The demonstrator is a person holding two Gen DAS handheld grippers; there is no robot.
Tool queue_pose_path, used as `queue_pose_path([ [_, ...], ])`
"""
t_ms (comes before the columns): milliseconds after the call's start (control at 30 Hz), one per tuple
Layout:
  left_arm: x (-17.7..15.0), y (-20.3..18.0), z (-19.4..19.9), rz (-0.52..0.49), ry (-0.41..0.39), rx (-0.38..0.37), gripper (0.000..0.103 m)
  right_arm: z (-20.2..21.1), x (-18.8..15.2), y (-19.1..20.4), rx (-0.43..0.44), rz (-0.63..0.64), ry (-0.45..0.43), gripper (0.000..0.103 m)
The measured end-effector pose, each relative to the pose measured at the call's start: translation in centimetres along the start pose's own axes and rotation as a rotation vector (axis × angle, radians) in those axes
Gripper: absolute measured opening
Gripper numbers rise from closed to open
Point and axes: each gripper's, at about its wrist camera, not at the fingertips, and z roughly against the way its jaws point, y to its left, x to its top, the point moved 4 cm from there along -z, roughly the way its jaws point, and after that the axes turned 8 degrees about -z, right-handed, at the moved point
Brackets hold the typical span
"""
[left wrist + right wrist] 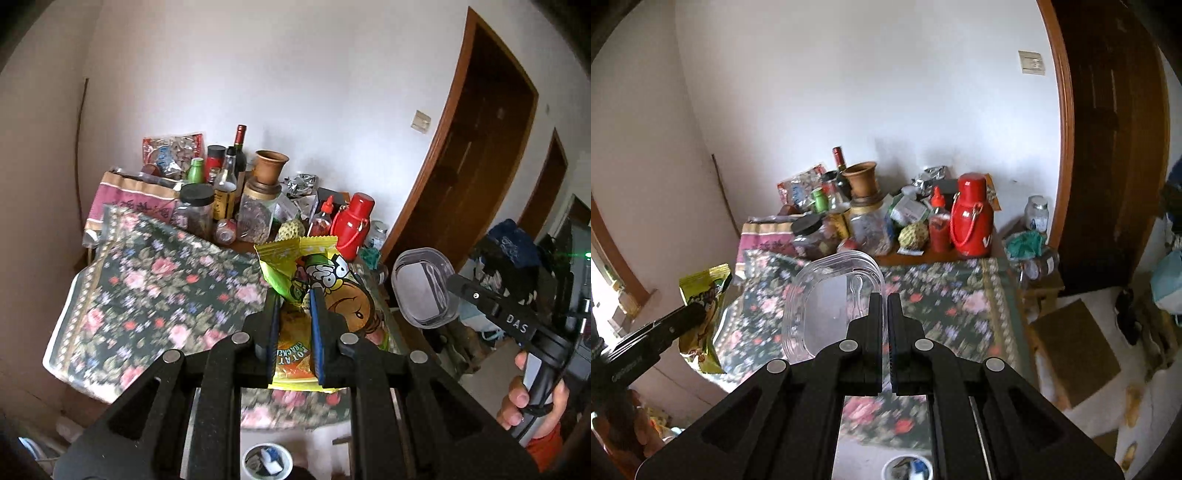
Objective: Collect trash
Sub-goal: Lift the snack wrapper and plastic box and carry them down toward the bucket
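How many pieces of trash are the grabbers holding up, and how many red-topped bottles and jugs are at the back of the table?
Yellow snack bag in the left gripper: 1
Clear plastic lid in the right gripper: 1
Red jug: 1
Red-capped sauce bottle: 1
Red-topped wine bottle: 1
Total: 5

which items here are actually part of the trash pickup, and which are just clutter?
In the job:
- yellow snack wrapper, clamped in the left gripper
- clear plastic lid, pinched in the right gripper
- white bin on the floor below, already holding scraps

Lying about:
- red flask
- clay pot
- wine bottle
- jars and sauce bottle
- floral tablecloth
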Motion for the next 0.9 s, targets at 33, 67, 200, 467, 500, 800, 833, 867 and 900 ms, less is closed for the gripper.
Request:
queue_pose_path([
  [33, -1.0, 0.6, 1.6, 0.003, -0.004, -0.005, 0.015, 0.7, -1.0, 0.7, -0.003, 0.001, 0.001, 0.002],
  [67, -1.8, 1.0, 2.8, 0.002, -0.004, -0.009, 0.015, 1.1, -1.7, 1.1, -0.007, 0.0, 0.0, 0.002],
  [200, -4.7, 2.2, 6.5, -0.009, 0.004, -0.008, 0.015, 3.1, -5.1, 2.8, -0.015, -0.017, 0.006, 0.002],
  [467, -9.6, 3.7, 11.0, -0.006, 0.059, -0.023, 0.015, 5.8, -10.6, 3.6, -0.058, -0.048, 0.061, 0.003],
  [500, -10.0, 3.7, 11.1, -0.007, 0.067, -0.025, 0.015, 6.0, -11.1, 3.4, -0.064, -0.055, 0.073, 0.003],
  [800, -13.9, 1.8, 9.3, 0.008, 0.181, -0.064, 0.015, 5.9, -15.7, 0.8, -0.118, -0.074, 0.186, 0.003],
  [833, -14.5, 1.6, 8.5, 0.012, 0.202, -0.066, 0.015, 5.4, -16.3, 0.2, -0.123, -0.079, 0.209, 0.003],
  [867, -14.9, 1.5, 7.9, 0.017, 0.22, -0.067, 0.015, 4.9, -17.0, -0.4, -0.126, -0.081, 0.23, 0.003],
  [900, -15.5, 1.3, 7.1, 0.022, 0.243, -0.066, 0.015, 4.1, -17.8, -1.1, -0.131, -0.084, 0.258, 0.003],
])
